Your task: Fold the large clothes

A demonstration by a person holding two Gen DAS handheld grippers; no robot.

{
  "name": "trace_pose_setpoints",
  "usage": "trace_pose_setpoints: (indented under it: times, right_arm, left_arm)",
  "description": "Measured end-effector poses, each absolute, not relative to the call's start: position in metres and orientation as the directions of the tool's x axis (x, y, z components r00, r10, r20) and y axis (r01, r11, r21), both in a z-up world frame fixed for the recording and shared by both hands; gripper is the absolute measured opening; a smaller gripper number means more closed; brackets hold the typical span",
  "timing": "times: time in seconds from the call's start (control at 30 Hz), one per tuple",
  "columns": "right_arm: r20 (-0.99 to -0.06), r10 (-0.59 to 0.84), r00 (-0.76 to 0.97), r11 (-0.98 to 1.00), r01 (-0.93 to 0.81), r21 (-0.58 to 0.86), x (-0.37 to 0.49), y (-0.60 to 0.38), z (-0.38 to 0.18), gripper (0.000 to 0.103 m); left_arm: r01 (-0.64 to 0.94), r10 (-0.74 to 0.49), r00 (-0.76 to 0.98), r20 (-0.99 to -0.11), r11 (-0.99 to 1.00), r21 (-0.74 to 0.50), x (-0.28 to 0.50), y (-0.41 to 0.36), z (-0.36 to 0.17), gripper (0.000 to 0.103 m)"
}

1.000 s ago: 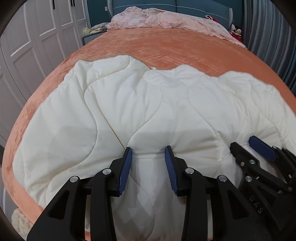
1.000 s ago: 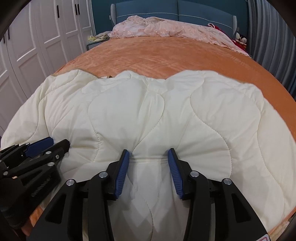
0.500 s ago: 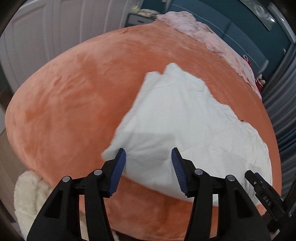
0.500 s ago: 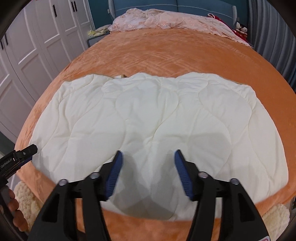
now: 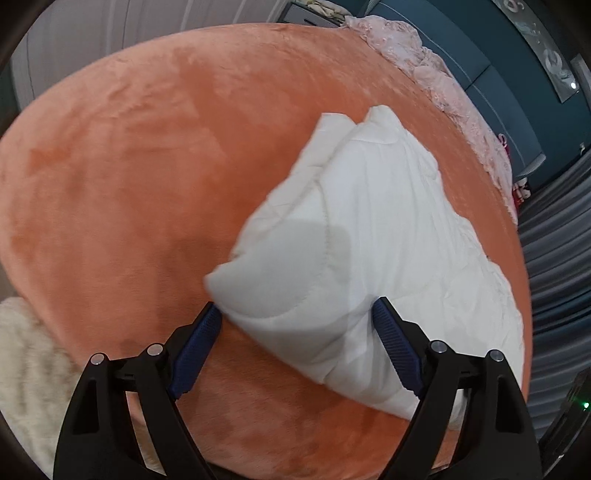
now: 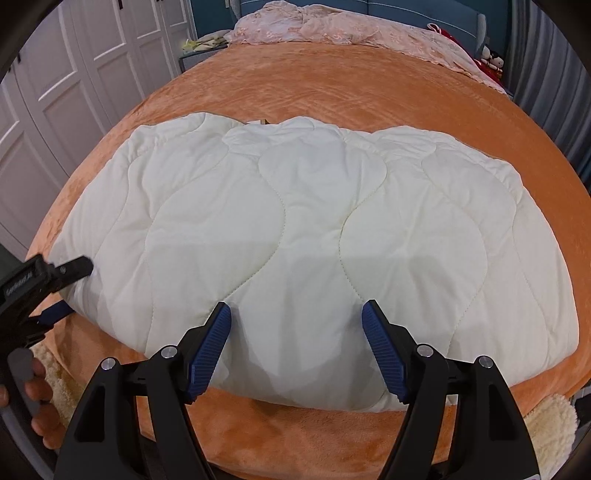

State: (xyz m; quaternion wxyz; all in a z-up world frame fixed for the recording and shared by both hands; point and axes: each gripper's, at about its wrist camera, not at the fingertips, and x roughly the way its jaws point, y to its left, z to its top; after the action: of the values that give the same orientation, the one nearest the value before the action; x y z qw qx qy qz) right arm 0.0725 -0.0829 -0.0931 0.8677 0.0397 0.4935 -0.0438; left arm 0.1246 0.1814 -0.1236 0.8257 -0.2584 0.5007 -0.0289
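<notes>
Left gripper (image 5: 295, 332), jaws opening, straddled the quilt (image 6: 295, 240) corner; the quilt ran lengthwise toward the right gripper (image 6: 295, 332), also opening, gripping nothing.

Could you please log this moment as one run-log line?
left gripper: opening at quilt corner | right gripper: opening, above near edge | quilt: folded on bed

Orange bedspread (image 6: 332, 85) — pink blanket (image 6: 332, 26) at its head, white wardrobe (image 6: 74, 74) beside.
</notes>
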Motion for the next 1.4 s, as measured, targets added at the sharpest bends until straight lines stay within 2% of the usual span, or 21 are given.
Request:
trace_pose_setpoints:
  times: [0.07,0.1,0.17,0.2,0.23,0.27,0.3,0.37,0.4,0.47,0.63,0.8,0.93,1.1,1.3,1.37,1.4]
  right_arm:
    - [-0.861,-0.036,0.508,0.993,0.114,0.026,0.071,-0.083,-0.093,0.071]
    - [-0.861,-0.035,0.508,0.993,0.114,0.027,0.071,-0.082,-0.093,0.071]
    - [-0.861,-0.025,0.509,0.993,0.114,0.039,0.069,-0.084,-0.09,0.069]
    - [-0.859,-0.02,0.512,0.993,0.113,0.044,0.067,-0.085,-0.088,0.068]
    - [-0.856,-0.013,0.516,0.993,0.11,0.051,0.064,-0.086,-0.086,0.063]
    - [-0.853,-0.013,0.521,0.992,0.111,0.053,0.06,-0.089,-0.083,0.054]
    - [-0.853,-0.012,0.522,0.992,0.115,0.057,0.057,-0.091,-0.082,0.05]
    - [-0.855,0.007,0.519,0.986,0.137,0.092,0.049,-0.102,-0.081,0.03]
    - [-0.859,0.014,0.512,0.984,0.143,0.102,0.048,-0.105,-0.082,0.026]
    - [-0.869,0.039,0.494,0.982,0.14,0.124,0.048,-0.108,-0.089,0.018]
    - [-0.876,0.055,0.479,0.99,0.087,0.11,0.055,-0.086,-0.099,0.009]
    - [-0.861,0.18,0.476,0.978,0.007,0.208,0.059,-0.075,-0.102,0.008]
    - [-0.824,0.282,0.492,0.935,0.05,0.35,0.046,-0.114,-0.084,0.007]
    - [-0.829,0.156,0.537,0.928,0.208,0.31,0.001,-0.196,-0.057,0.007]
    - [-0.853,-0.003,0.521,0.919,0.338,0.203,-0.039,-0.253,-0.046,0.009]
    - [-0.839,-0.015,0.544,0.915,0.346,0.208,-0.048,-0.263,-0.033,0.013]
    - [-0.827,-0.012,0.562,0.916,0.338,0.217,-0.05,-0.264,-0.024,0.016]
  left_arm:
    - [-0.196,-0.311,0.496,-0.811,0.87,-0.453,0.128,0.176,-0.121,0.077]
    - [-0.193,-0.305,0.491,-0.816,0.875,-0.443,0.129,0.173,-0.119,0.071]
    - [-0.178,-0.308,0.493,-0.814,0.88,-0.441,0.129,0.169,-0.114,0.057]
    - [-0.165,-0.314,0.492,-0.812,0.882,-0.442,0.129,0.167,-0.11,0.043]
    - [-0.147,-0.314,0.496,-0.81,0.889,-0.434,0.127,0.163,-0.103,0.031]
    - [-0.132,-0.308,0.508,-0.804,0.895,-0.426,0.125,0.161,-0.095,0.027]
    - [-0.116,-0.31,0.521,-0.795,0.898,-0.425,0.125,0.16,-0.088,0.021]
    - [-0.067,-0.328,0.563,-0.758,0.896,-0.438,0.116,0.158,-0.064,0.017]
    - [-0.04,-0.345,0.584,-0.735,0.892,-0.451,0.111,0.158,-0.05,0.016]
    - [0.014,-0.373,0.609,-0.7,0.887,-0.461,0.102,0.152,-0.026,0.014]
    - [0.195,-0.427,0.653,-0.626,0.893,-0.406,0.07,0.11,0.036,0.012]
    - [0.352,-0.453,0.67,-0.588,0.891,-0.286,0.046,0.054,0.072,0.011]
    - [0.47,-0.514,0.615,-0.598,0.848,-0.245,0.048,-0.009,0.077,0.011]
    - [0.54,-0.52,0.55,-0.653,0.818,-0.197,0.053,-0.081,0.054,0.012]
    - [0.58,-0.461,0.45,-0.765,0.802,-0.142,0.049,-0.142,-0.002,0.021]
    - [0.578,-0.46,0.452,-0.764,0.804,-0.142,0.041,-0.135,-0.003,0.027]
    - [0.589,-0.478,0.451,-0.754,0.794,-0.151,0.034,-0.129,0.002,0.039]
